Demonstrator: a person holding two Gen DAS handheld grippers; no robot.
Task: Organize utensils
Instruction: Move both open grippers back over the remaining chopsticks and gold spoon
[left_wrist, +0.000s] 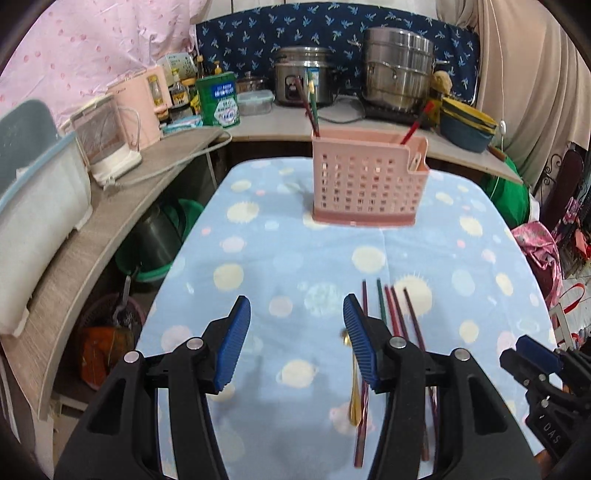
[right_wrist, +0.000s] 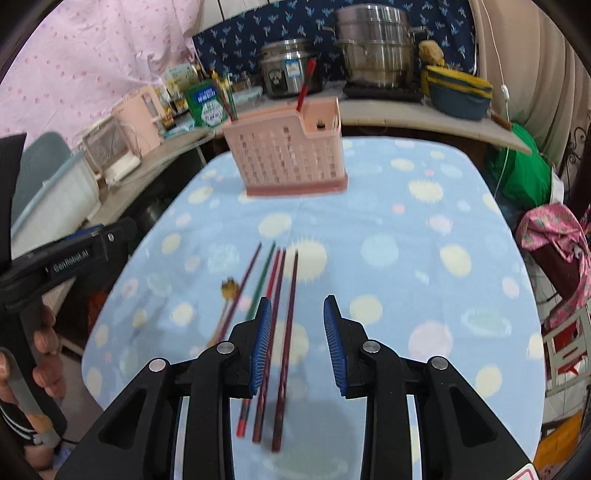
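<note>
**Both claws spread over the loose chopsticks**

Toward the near edge of the counter, on its blue spotted cloth, five chopsticks lie side by side, a gold spoon just beside them on the left. At the far edge stands the pink utensil holder, upright, with three chopsticks already leaning in it. Left claw hangs above the cloth, jaws spread, nothing between them; its right finger covers part of the spoon and chopsticks. Right claw hovers over the bundle, jaws apart, the outermost chopstick showing in the gap, pads not touching it.
</note>
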